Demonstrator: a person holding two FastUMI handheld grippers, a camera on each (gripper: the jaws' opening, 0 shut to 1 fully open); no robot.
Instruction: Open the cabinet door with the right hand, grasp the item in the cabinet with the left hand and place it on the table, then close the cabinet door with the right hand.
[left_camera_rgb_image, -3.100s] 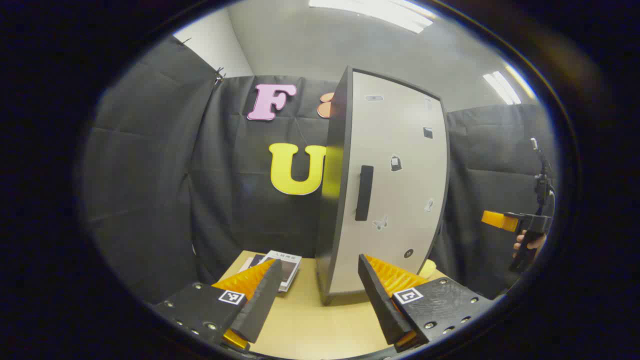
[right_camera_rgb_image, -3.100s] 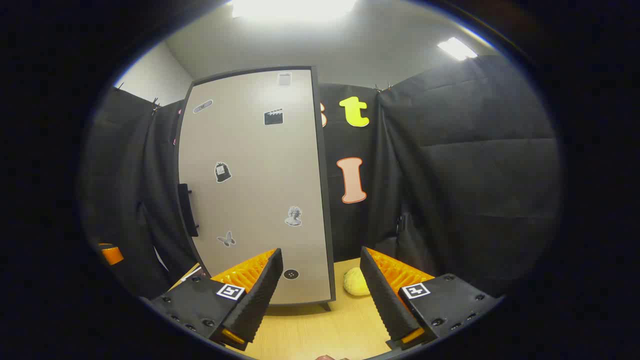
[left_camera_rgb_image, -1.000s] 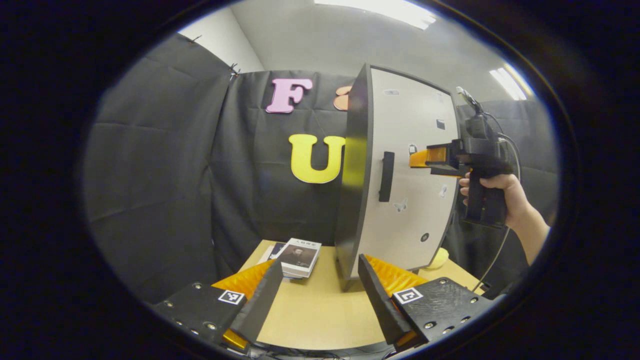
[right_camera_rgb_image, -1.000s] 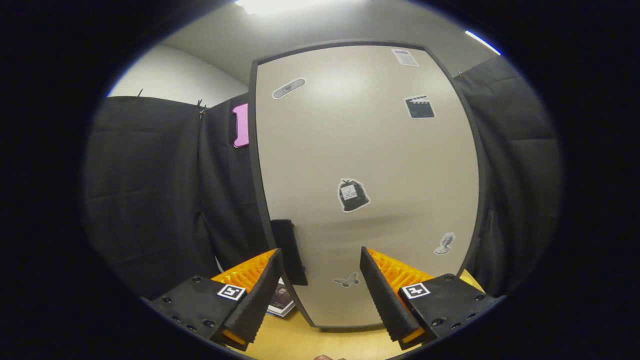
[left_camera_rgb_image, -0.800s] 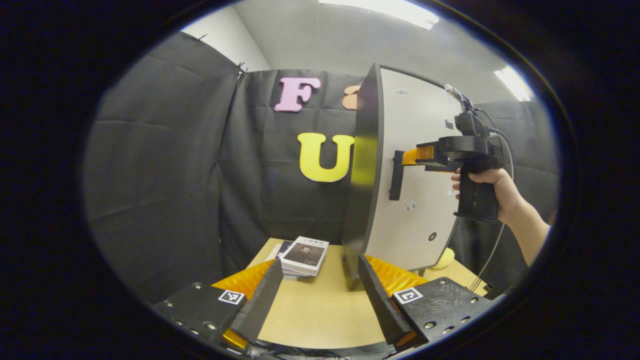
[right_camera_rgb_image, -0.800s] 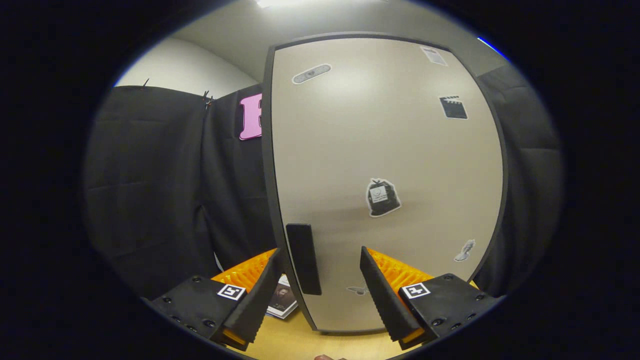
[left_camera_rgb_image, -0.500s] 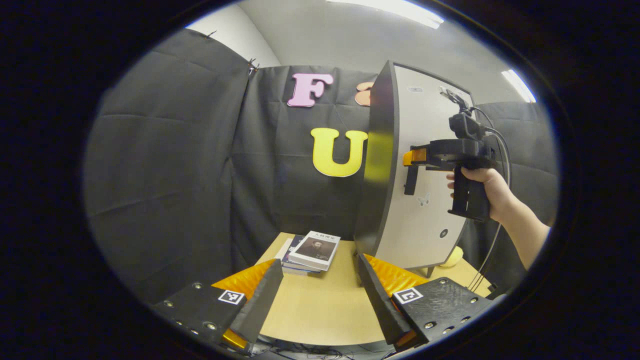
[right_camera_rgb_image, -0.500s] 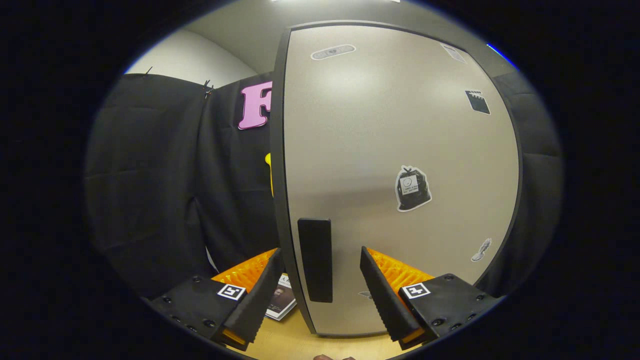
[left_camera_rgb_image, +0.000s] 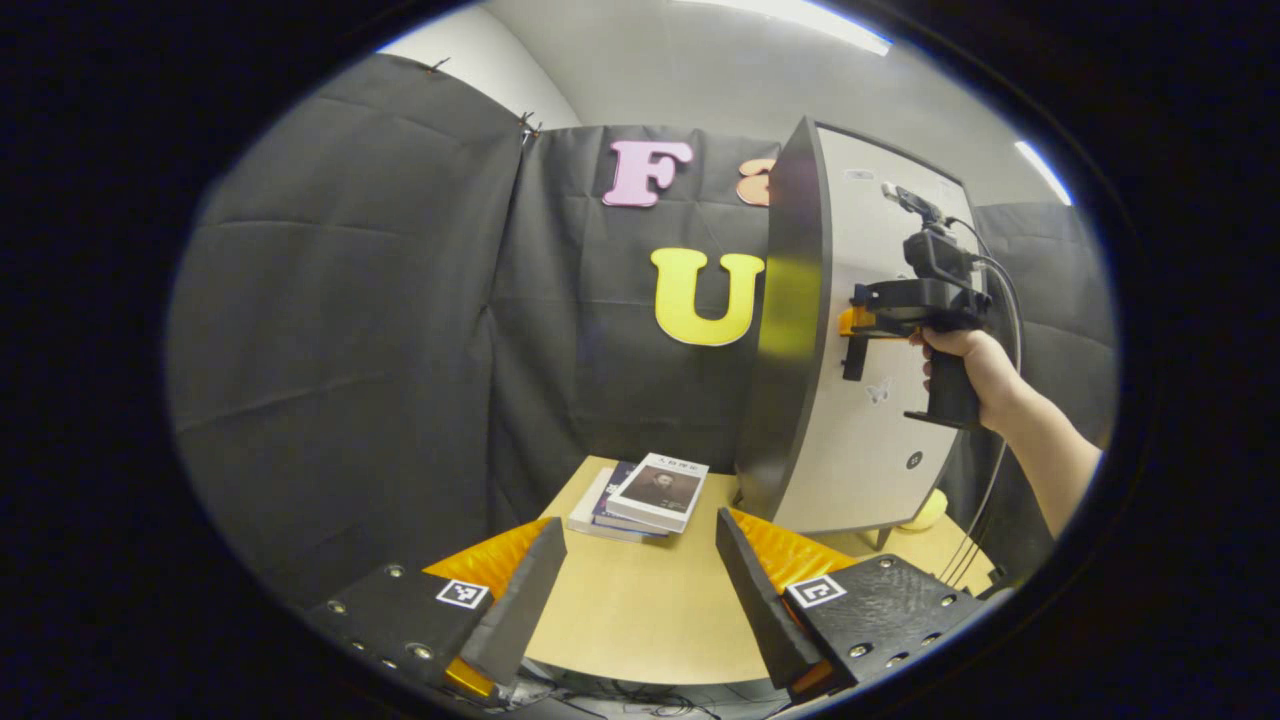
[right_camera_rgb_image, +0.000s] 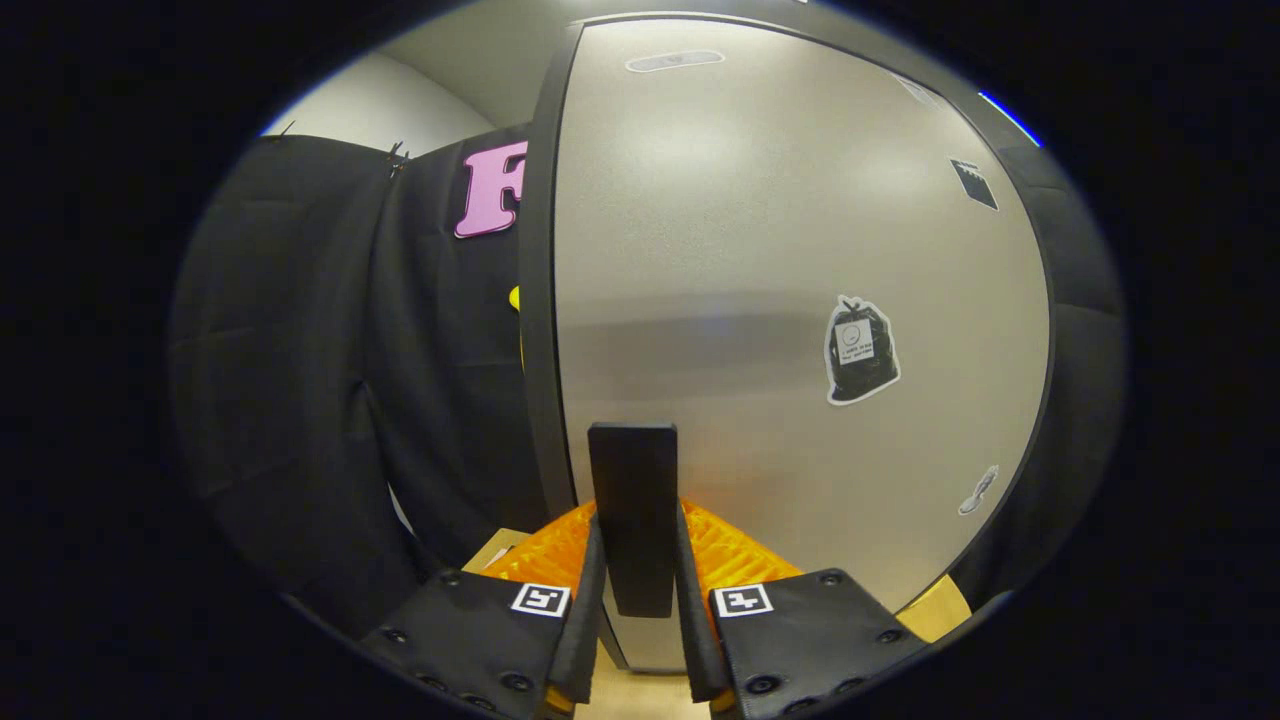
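Now | right tongs (right_camera_rgb_image: 637, 640) clamped on door handle (right_camera_rgb_image: 632, 510) | left tongs (left_camera_rgb_image: 640, 590) wide, holding nothing

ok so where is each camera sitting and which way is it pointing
Left gripper view: rides the left gripper, held open and low over the table, facing the books and cabinet.
Right gripper view: rides the right gripper, facing the cabinet door, shut on its handle.
Both show the cabinet and handle.
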